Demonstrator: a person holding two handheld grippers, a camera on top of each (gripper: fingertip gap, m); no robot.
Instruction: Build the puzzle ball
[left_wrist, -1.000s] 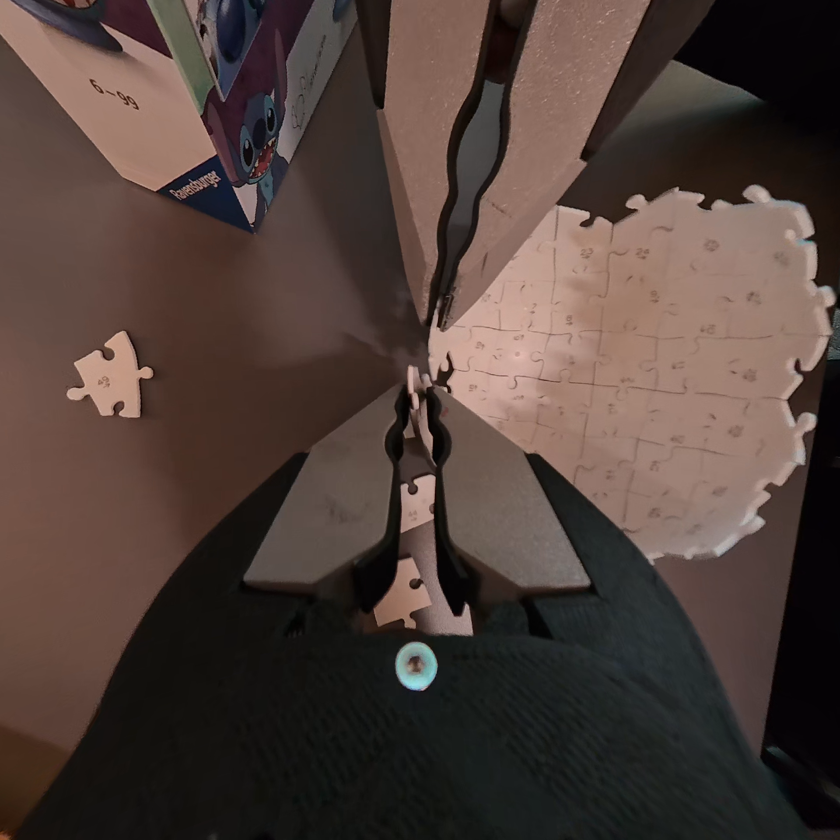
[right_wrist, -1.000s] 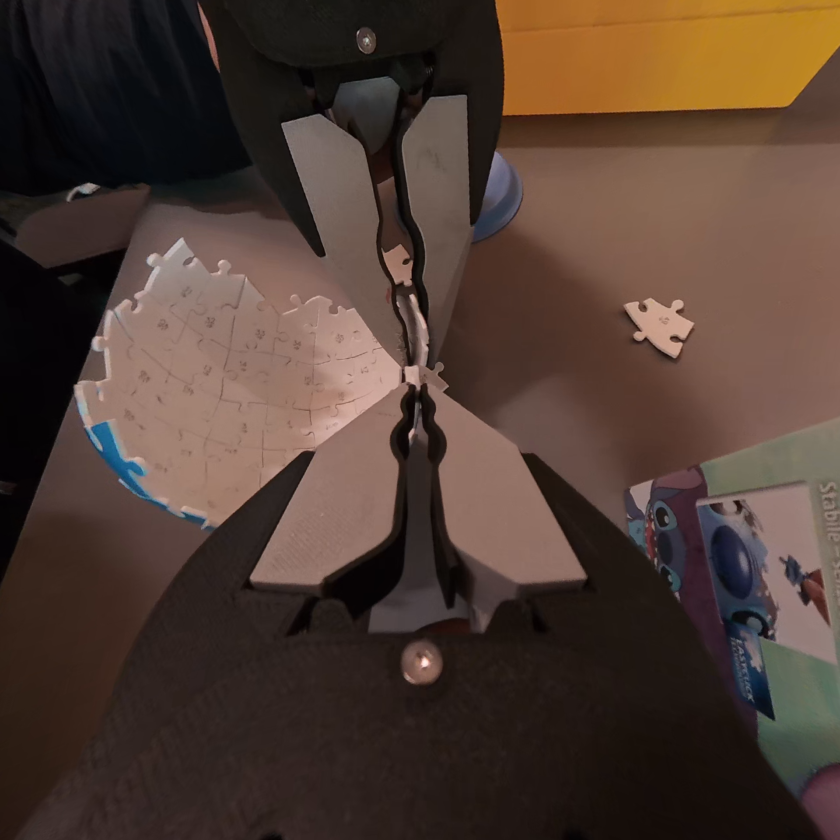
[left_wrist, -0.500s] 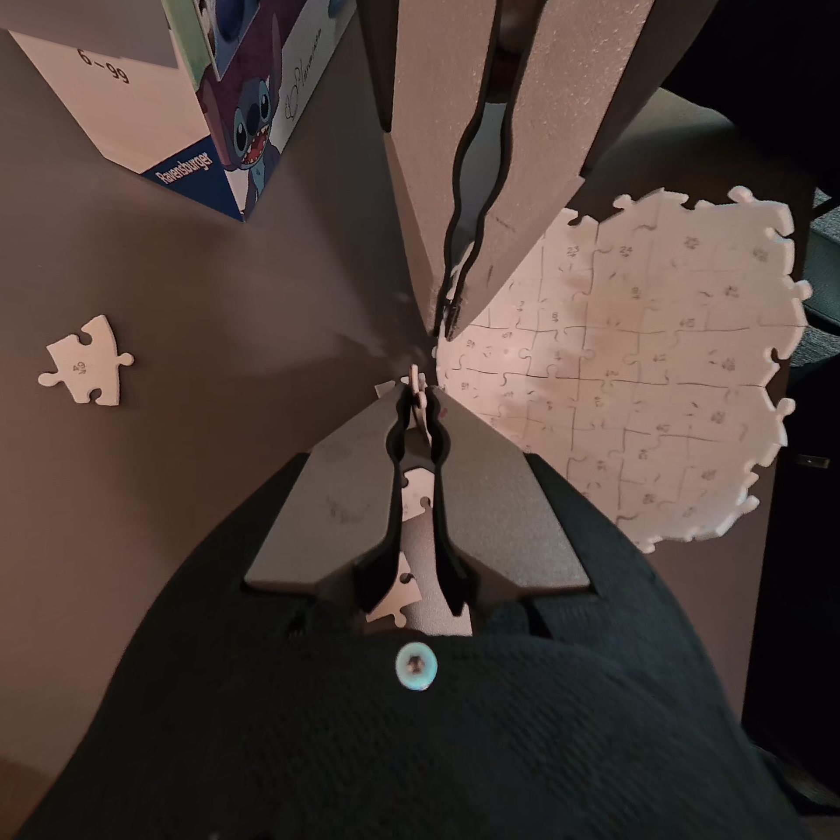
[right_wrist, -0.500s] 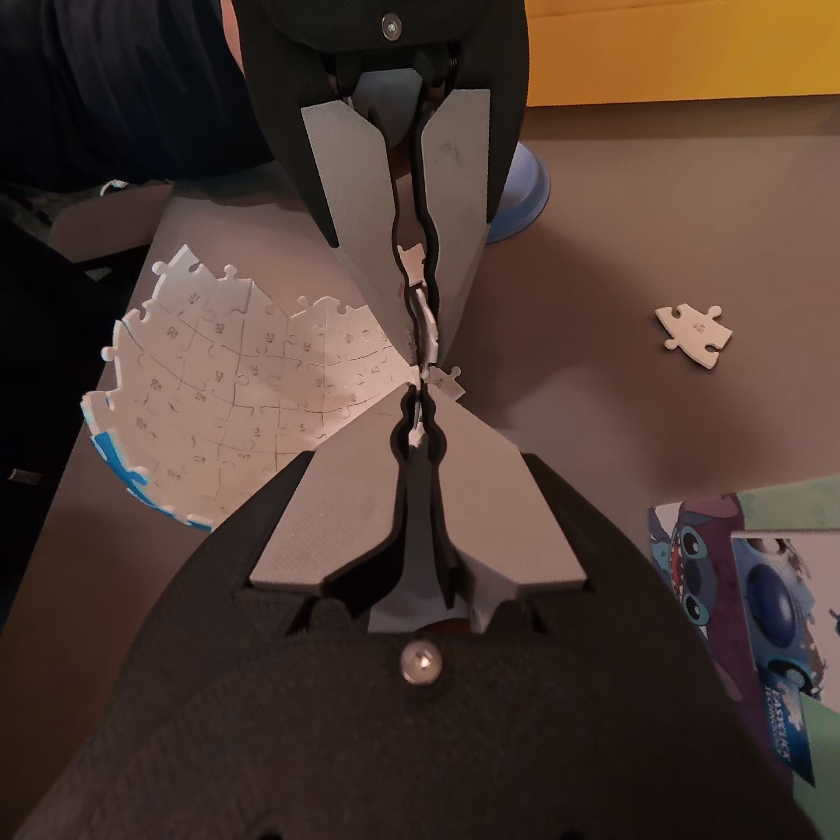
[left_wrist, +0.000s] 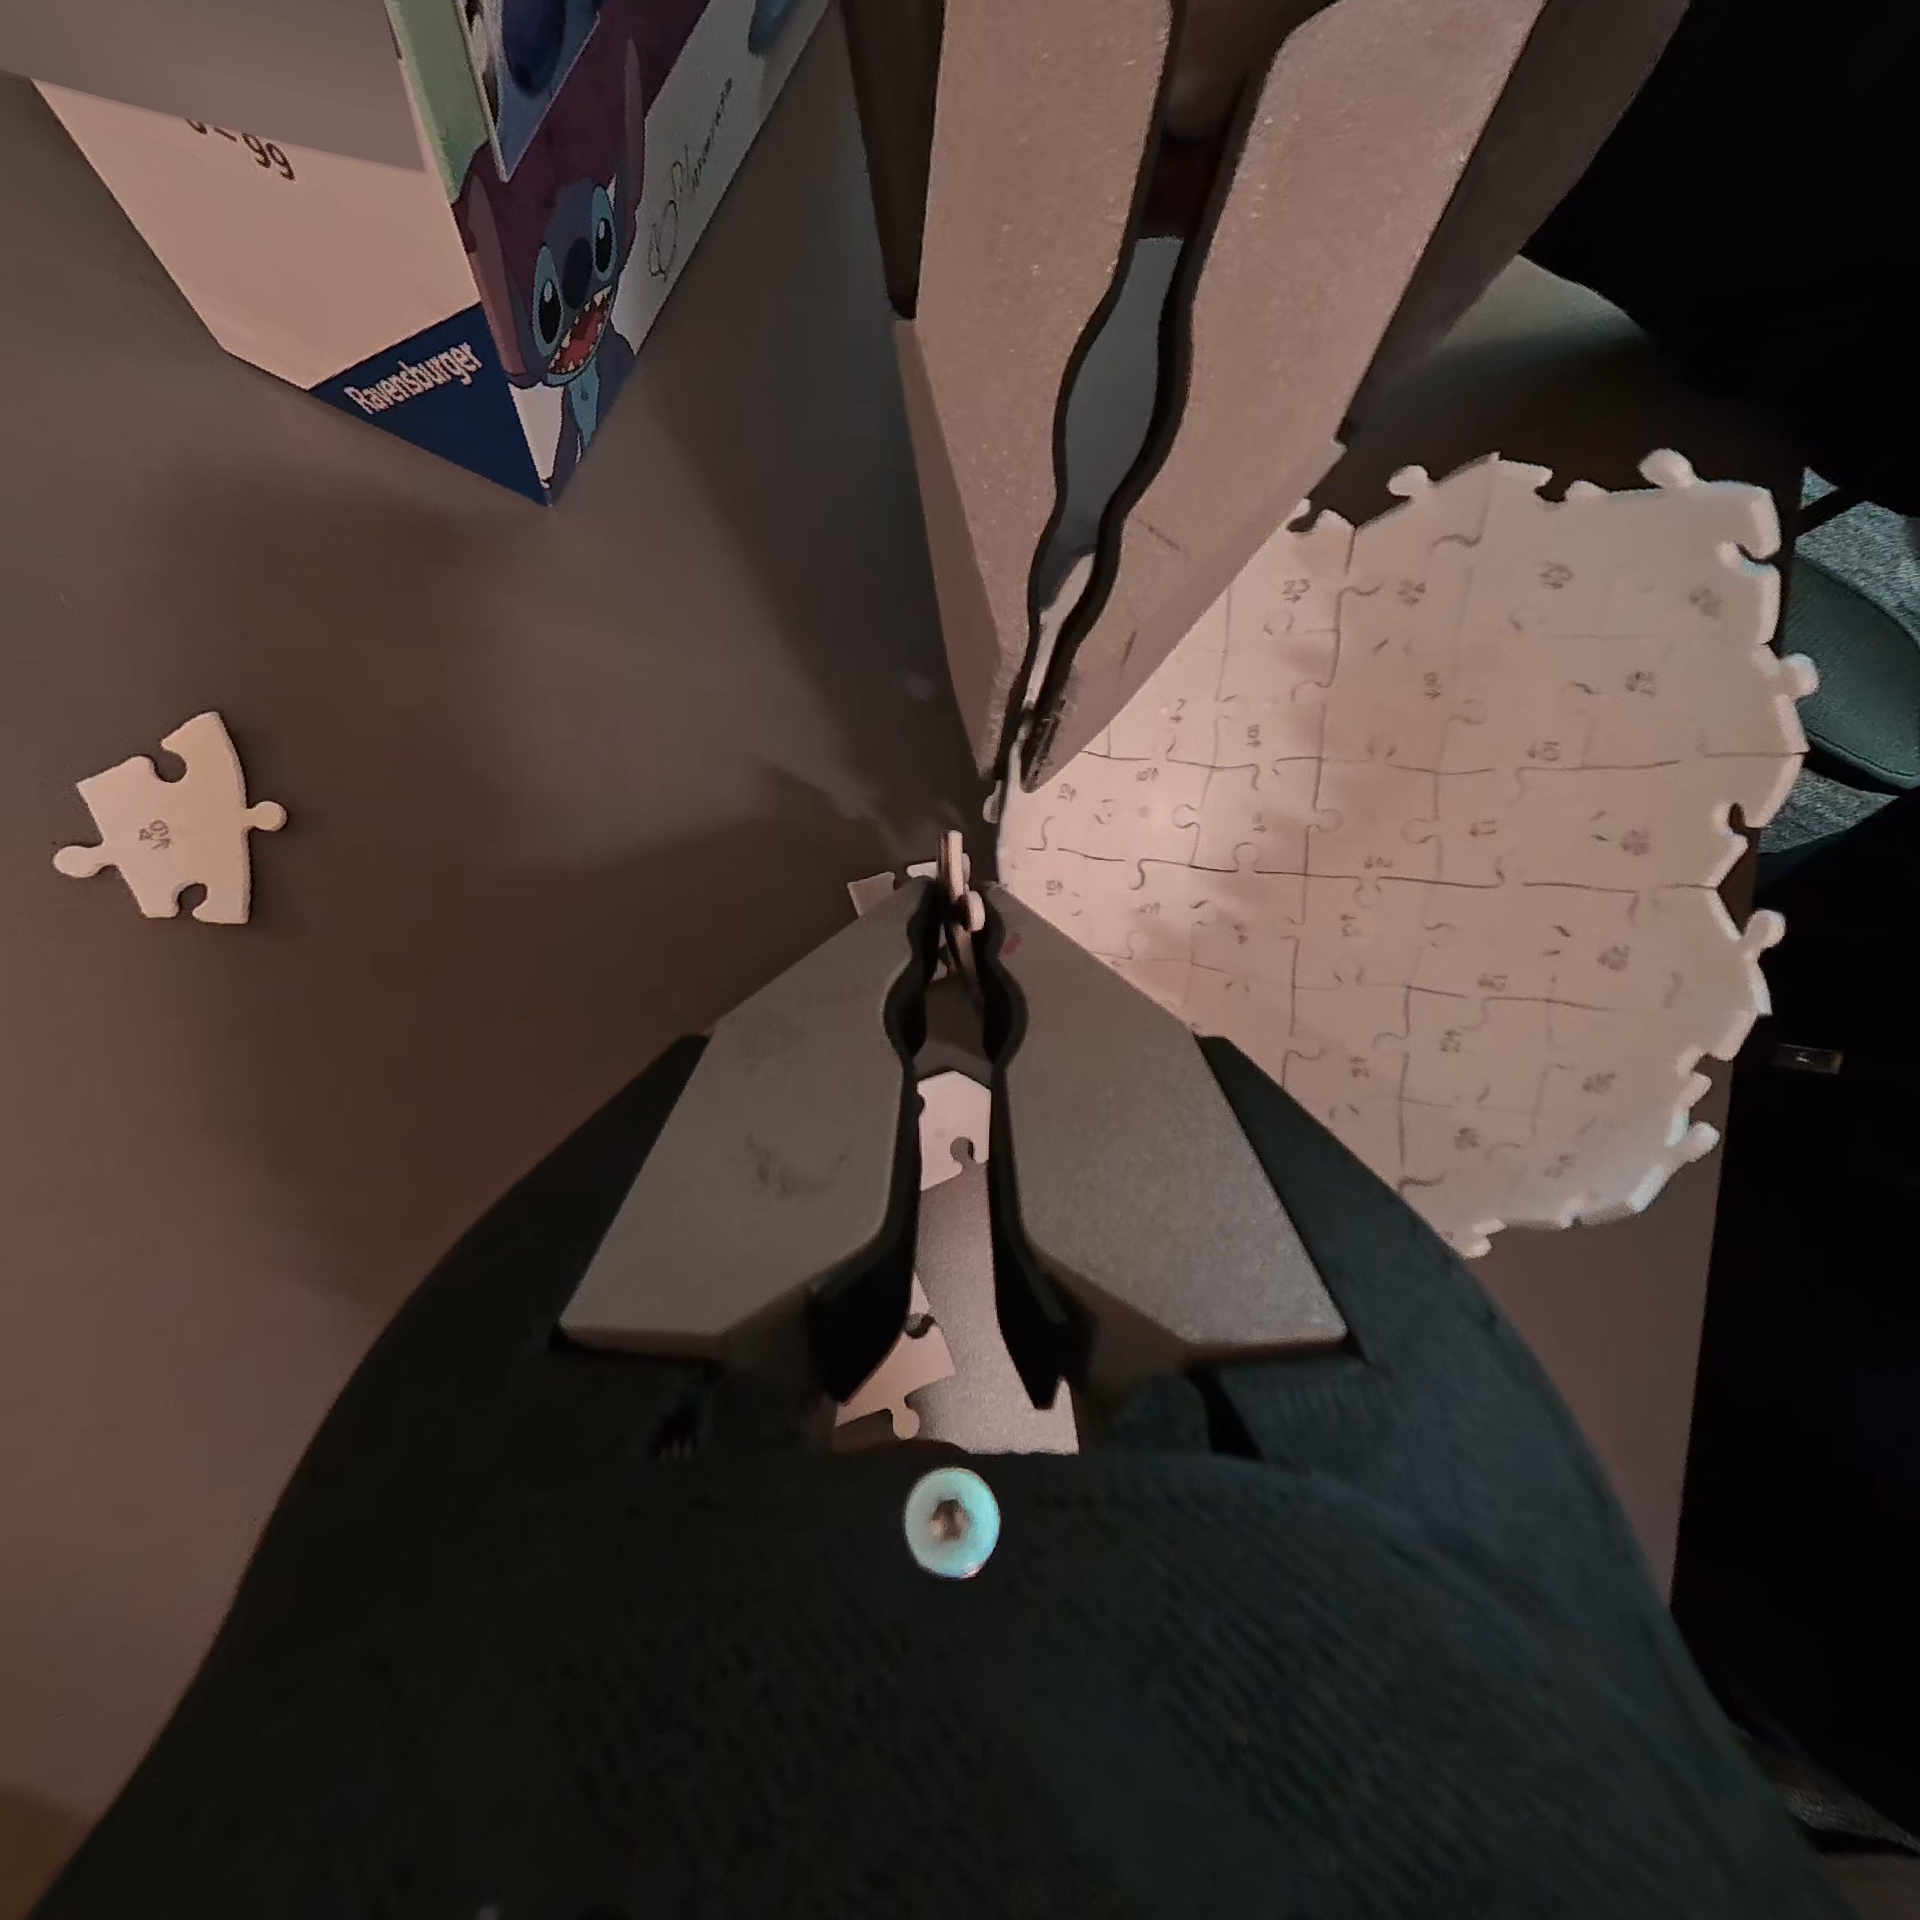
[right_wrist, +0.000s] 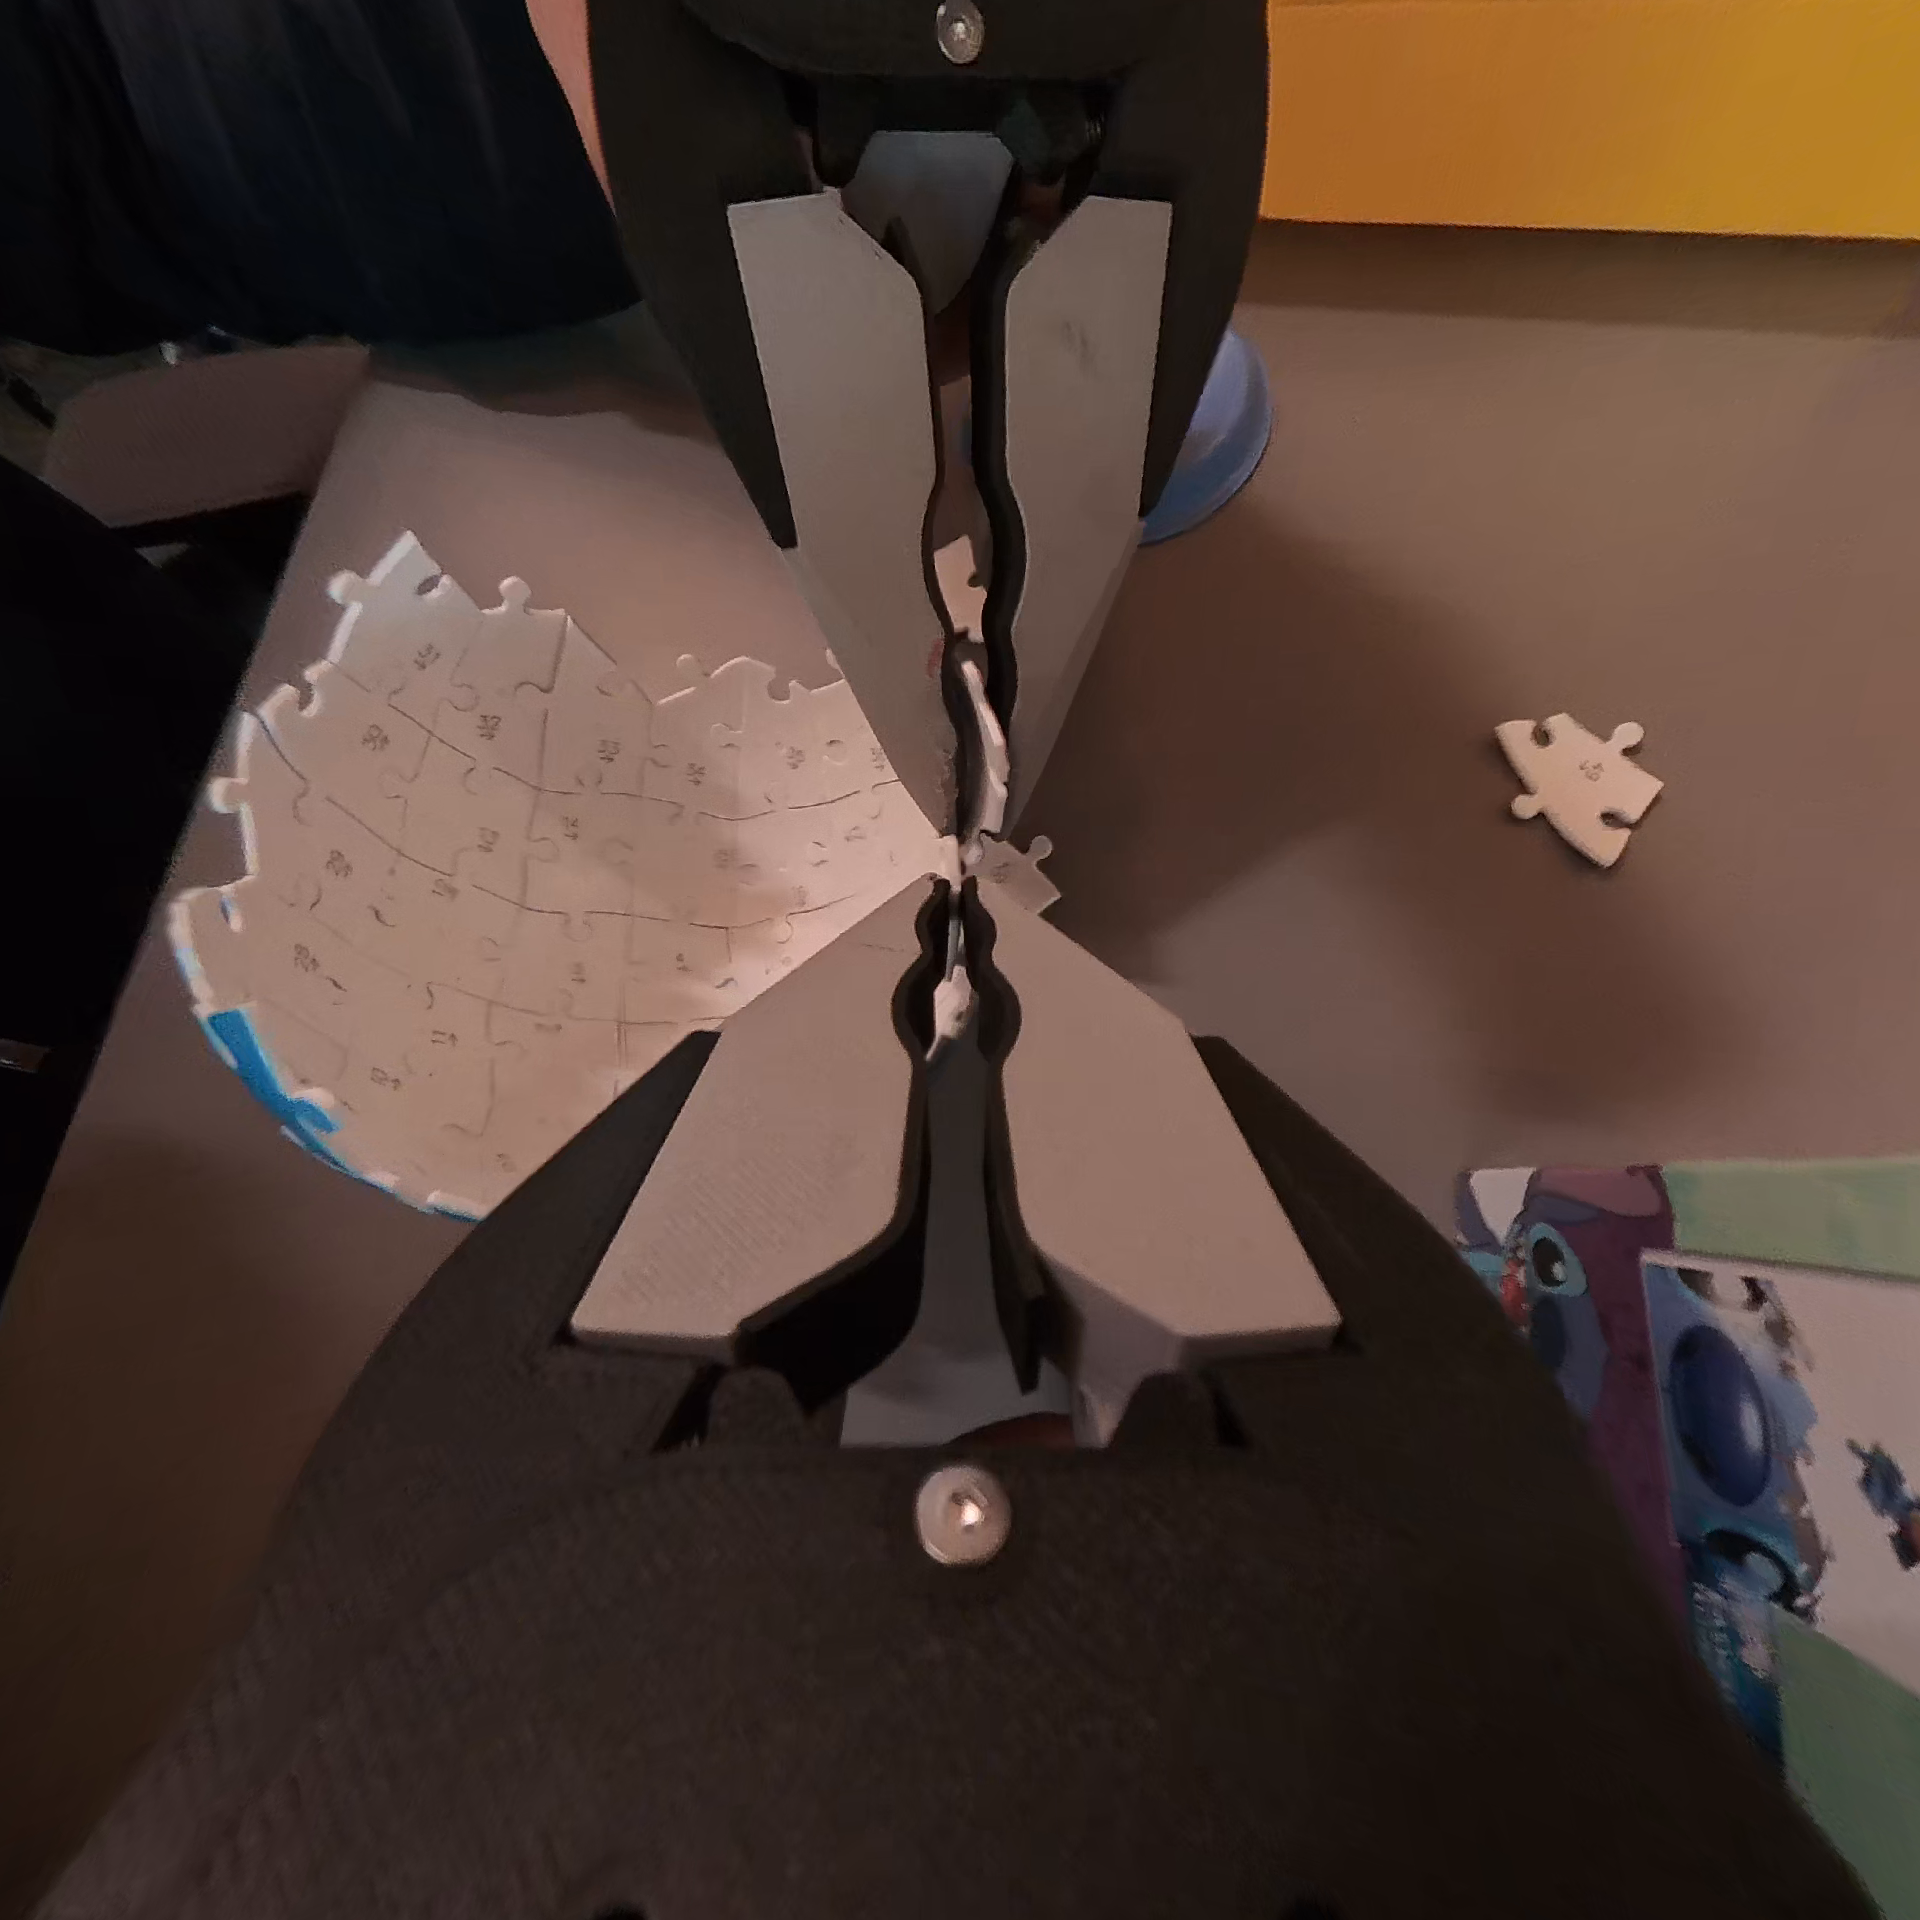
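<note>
The half-built puzzle ball (left_wrist: 1455, 831) is a white bowl-shaped shell with a blue outside, also in the right wrist view (right_wrist: 499, 883). My right gripper (right_wrist: 958, 899) is shut on the shell's rim; in the left wrist view it comes down from the top (left_wrist: 1029, 748). My left gripper (left_wrist: 956, 899) is shut on a white puzzle piece (left_wrist: 951, 857), held edge-on right at that rim. In the right wrist view the left gripper (right_wrist: 979, 816) comes from the top with the curved piece (right_wrist: 982, 727) between its fingers. The two grippers' tips almost touch.
A loose white piece (left_wrist: 166, 831) lies on the brown table, also in the right wrist view (right_wrist: 1579, 774). The puzzle box (left_wrist: 499, 260) stands far left, also in the right wrist view (right_wrist: 1714, 1403). A blue stand (right_wrist: 1216, 436) sits behind the left gripper. A small piece (right_wrist: 1023, 868) pokes out beside the tips. My two grippers' fingertips are within a few centimetres of each other.
Both grippers stayed shut and tip to tip. The pair and the shell shifted slightly over the table, so the loose piece and the box slid a little in both views.
</note>
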